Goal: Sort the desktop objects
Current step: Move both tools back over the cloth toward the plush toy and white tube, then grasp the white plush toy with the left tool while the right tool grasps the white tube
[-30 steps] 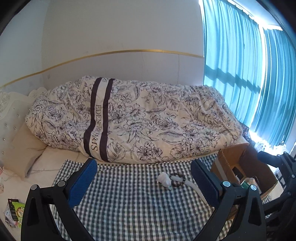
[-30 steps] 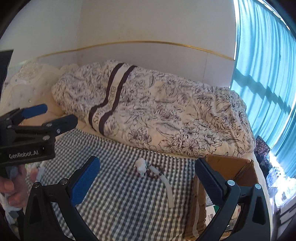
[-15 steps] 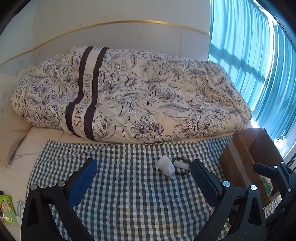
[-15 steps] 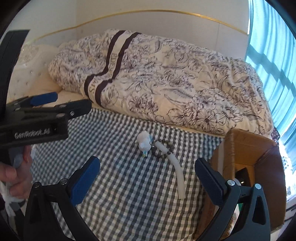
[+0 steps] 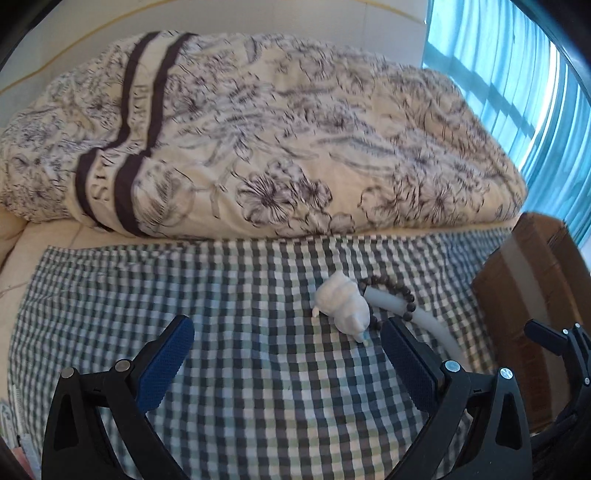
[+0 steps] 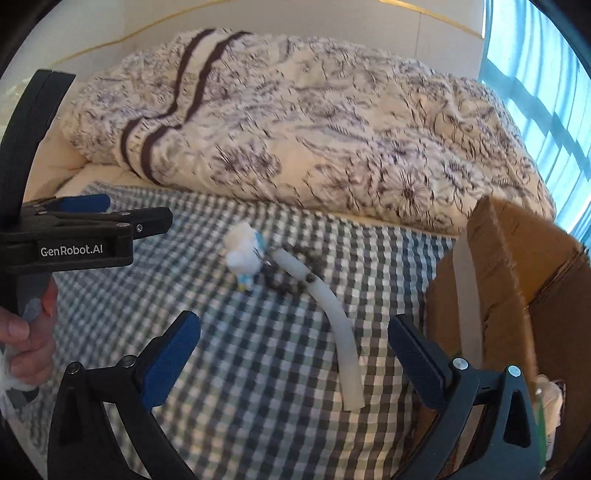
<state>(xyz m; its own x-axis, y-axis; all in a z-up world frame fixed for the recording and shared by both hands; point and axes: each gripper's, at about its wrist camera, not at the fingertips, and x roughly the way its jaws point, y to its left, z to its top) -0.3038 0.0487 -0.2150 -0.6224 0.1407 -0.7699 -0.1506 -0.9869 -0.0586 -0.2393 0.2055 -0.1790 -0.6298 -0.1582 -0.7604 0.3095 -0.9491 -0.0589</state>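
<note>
Because the toy (image 5: 343,306), the beads (image 5: 391,291) and the tube (image 6: 338,325) lie together on the cloth (image 5: 229,369) beside the box (image 6: 517,266), both grippers, left (image 5: 286,360) and right (image 6: 293,352), hover with jaws apart, probably ready for picking 1.

Floral duvet (image 5: 280,147) heaped on bed against white wall (image 6: 295,22); teal curtains (image 5: 524,74) backlit by daylight.

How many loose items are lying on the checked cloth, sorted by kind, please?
White figurine: 1
Dark bead bracelet: 1
White tube: 1
Total: 3, clustered together on the checked cloth beside the cardboard box.
</note>
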